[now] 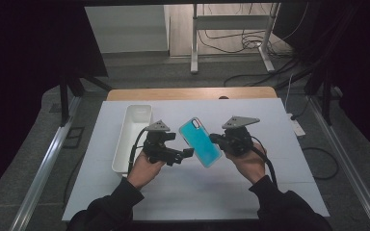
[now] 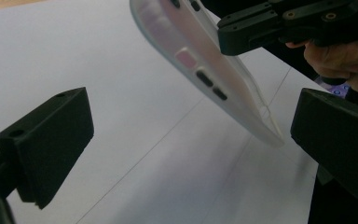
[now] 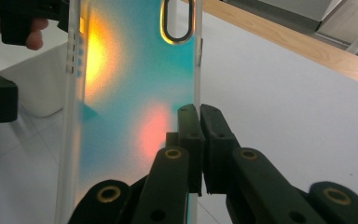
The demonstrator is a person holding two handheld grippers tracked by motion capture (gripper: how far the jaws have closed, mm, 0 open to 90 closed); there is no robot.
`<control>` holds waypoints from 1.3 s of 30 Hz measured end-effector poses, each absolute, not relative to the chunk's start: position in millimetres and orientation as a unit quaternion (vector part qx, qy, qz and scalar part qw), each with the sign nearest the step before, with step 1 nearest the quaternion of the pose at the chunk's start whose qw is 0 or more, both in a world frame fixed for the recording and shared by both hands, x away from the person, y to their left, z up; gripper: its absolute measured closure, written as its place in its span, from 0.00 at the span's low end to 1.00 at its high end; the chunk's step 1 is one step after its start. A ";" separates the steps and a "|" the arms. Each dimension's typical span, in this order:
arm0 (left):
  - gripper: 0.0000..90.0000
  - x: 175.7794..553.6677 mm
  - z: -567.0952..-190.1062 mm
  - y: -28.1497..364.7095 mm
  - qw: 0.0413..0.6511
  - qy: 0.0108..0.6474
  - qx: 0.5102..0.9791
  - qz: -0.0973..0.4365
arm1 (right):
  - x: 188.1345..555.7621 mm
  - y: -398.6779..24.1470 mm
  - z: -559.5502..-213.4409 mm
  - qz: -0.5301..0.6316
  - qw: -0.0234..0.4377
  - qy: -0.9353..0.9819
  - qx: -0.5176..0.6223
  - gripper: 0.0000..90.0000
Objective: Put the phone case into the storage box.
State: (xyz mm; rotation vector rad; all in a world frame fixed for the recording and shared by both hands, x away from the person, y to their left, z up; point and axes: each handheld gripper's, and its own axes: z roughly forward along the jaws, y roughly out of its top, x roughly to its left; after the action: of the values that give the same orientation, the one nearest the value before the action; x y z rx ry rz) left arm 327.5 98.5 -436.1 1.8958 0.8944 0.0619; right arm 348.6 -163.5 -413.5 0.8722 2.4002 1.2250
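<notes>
1. The right gripper (image 1: 217,139) is pinched tight on one long side wall of the phone case (image 1: 201,142), and the case is up in the air above the white table (image 1: 270,183), tilted, with nothing under it.
2. In the right gripper view the two jaws meet on the thin clear rim of the case, about halfway along its length; the teal back panel spreads away to one side of the jaws and the oval camera cut-out (image 3: 176,23) sits at the far end, beyond the jaw tips.
3. The left gripper (image 1: 185,154) is wide open and empty. In the left gripper view the case's other long edge, the one with the dark button slots (image 2: 204,78), hangs ahead of and between the two jaws, touching neither.
4. Handling call: this looks a light, thin shell, probably bendy, and a grip on one rim alone lets it sag or twist.
5. The surface looks smooth and glossy, so I judge it could slip; a squeeze on the side wall, not the flat back, seems the safer hold.
6. For the open jaws, the free long edge near the button slots is the obvious spot to close on.
7. The white bin (image 1: 134,139) sits off beyond the left gripper, well clear of both sets of jaws.
</notes>
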 end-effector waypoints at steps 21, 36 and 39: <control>0.02 330.4 -439.2 98.8 0.506 0.375 0.777 0.002 | 338.0 -140.9 -414.8 0.437 0.153 0.841 0.280 0.97; 0.41 329.4 -439.9 101.5 0.503 0.363 0.784 -0.024 | 331.0 -134.4 -416.5 0.439 0.159 0.843 0.268 0.97; 0.54 330.2 -440.5 103.2 0.503 0.366 0.782 -0.042 | 330.3 -134.1 -416.5 0.443 0.160 0.841 0.267 0.97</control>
State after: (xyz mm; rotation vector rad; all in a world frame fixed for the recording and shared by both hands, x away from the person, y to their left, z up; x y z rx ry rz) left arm 330.2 103.2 -440.5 1.8880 0.8843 -0.1010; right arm 330.3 -134.1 -416.5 0.7617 2.4033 1.2644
